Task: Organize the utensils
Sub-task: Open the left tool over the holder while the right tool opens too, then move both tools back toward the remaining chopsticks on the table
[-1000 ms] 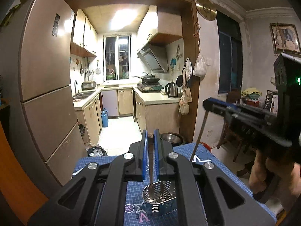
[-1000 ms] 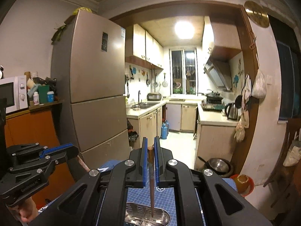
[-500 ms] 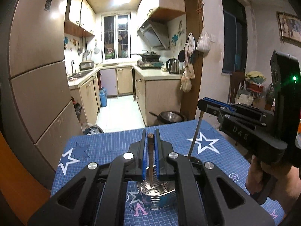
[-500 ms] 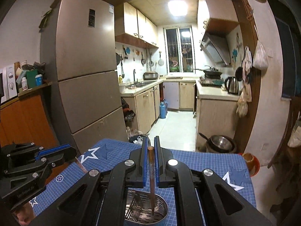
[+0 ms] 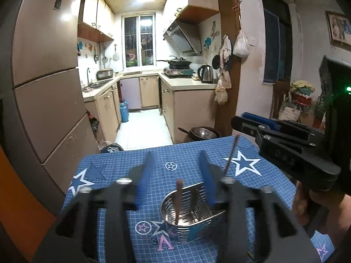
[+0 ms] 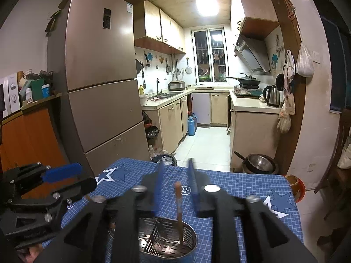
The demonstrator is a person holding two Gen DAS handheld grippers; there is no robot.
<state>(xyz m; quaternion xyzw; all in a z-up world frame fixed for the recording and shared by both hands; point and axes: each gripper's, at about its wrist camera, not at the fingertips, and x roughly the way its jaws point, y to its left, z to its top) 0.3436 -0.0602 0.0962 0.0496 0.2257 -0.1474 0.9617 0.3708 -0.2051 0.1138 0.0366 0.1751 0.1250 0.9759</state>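
Observation:
A perforated steel utensil holder (image 5: 193, 214) stands on the blue star-patterned mat (image 5: 171, 164); it also shows in the right wrist view (image 6: 169, 241). My left gripper (image 5: 175, 171) is open above it, and a brown-handled utensil (image 5: 178, 199) stands loose in the holder between its fingers. My right gripper (image 6: 174, 175) is open too, with a brown-handled utensil (image 6: 178, 210) standing free in the holder. From the left view the right gripper (image 5: 274, 131) sits to the right, with a thin dark stick (image 5: 231, 153) slanting below it.
The table's far edge drops to the kitchen floor. A tall fridge (image 6: 98, 87) stands at the left, a steel basin (image 6: 260, 163) on the floor beyond the table, and an orange cabinet (image 6: 26, 135) behind the left gripper (image 6: 43, 188).
Both grippers opened and let go of their brown-handled utensils, which now stand in the holder. Both views tilted down further toward the table.

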